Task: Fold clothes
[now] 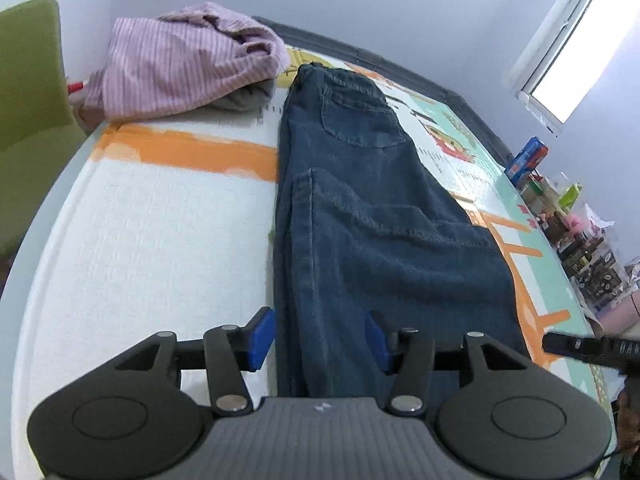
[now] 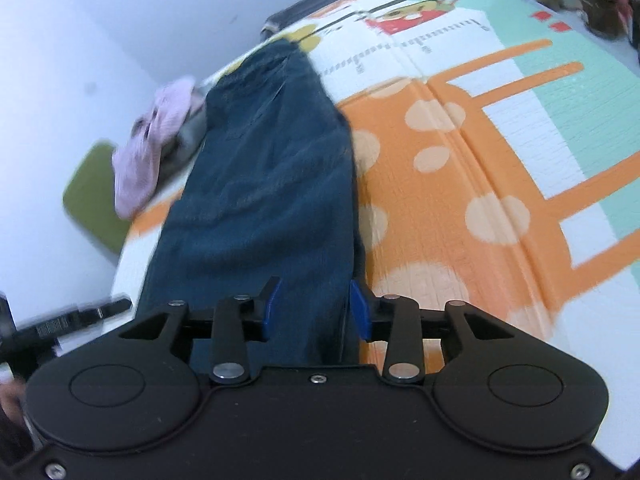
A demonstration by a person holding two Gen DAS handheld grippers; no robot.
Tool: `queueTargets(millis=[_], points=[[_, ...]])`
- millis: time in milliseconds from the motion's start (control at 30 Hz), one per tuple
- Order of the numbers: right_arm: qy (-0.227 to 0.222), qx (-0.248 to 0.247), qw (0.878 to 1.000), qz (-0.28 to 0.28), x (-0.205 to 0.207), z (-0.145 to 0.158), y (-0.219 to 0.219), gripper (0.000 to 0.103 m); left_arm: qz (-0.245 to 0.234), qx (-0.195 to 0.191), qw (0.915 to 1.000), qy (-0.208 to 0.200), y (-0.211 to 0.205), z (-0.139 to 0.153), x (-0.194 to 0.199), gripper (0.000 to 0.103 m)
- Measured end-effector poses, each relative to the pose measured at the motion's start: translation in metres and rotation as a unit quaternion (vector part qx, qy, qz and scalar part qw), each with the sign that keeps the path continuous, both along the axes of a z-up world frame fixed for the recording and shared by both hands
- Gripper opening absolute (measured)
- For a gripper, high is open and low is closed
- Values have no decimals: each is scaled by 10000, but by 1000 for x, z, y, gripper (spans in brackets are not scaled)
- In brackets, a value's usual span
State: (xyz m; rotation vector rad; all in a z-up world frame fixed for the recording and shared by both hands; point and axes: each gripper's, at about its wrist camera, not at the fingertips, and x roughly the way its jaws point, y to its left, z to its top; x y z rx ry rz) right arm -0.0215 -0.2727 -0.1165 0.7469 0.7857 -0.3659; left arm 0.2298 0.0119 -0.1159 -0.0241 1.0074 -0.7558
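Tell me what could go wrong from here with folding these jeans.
1. Both grippers, left and right, stand open around the near end of the jeans, so a careless pull back might drag the fold crooked.
2. The upper layer's hem lies slanted, so the next fold may come out uneven.
3. The pink striped garment sits close to the waistband and could get caught in a fold toward it.

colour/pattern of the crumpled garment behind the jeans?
Pink-lilac with fine white stripes; clearest in left wrist view.
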Motion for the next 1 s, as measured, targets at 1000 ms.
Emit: queueTargets(millis=[1000], points=[[179, 436, 9975, 534, -17, -30, 65, 25, -513, 336, 9972, -432, 0, -13, -72, 44]])
